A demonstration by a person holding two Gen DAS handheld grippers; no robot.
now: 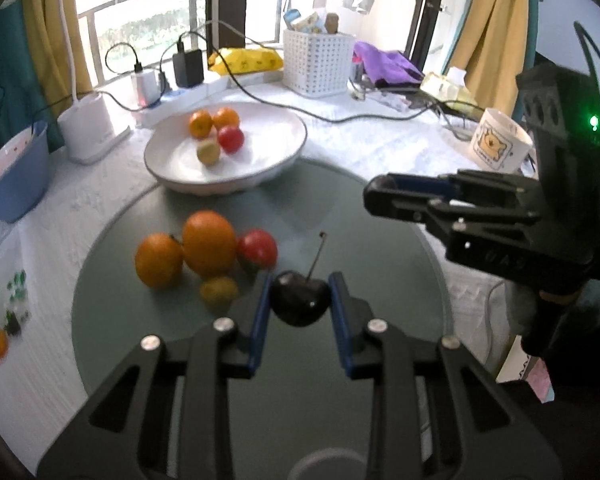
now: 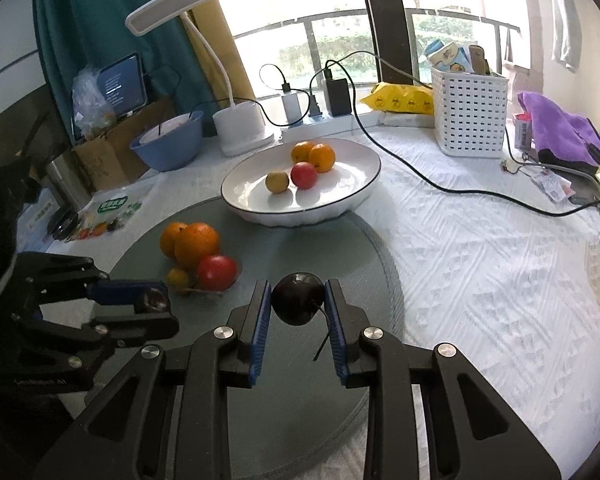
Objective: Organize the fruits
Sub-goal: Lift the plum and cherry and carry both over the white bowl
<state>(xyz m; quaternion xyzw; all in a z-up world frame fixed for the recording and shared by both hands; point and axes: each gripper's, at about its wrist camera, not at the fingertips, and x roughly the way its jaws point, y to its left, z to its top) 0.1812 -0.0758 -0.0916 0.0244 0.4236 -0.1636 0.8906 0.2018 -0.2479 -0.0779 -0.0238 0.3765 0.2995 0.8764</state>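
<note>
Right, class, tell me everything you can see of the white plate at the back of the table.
The white plate is wide, shallow and round, glossy like glazed ceramic, with a thin dark line along its rim. It sits level on the white tablecloth, its near edge overlapping the grey round mat. Inside lie two oranges, a red fruit and a small yellow fruit, clustered towards the back. No gripper touches it.

Glossy white ceramic plate [image 2: 352, 200] sits on a textured white cloth [image 2: 480, 264]; beside it, a smooth glass turntable [image 2: 364, 256].
</note>
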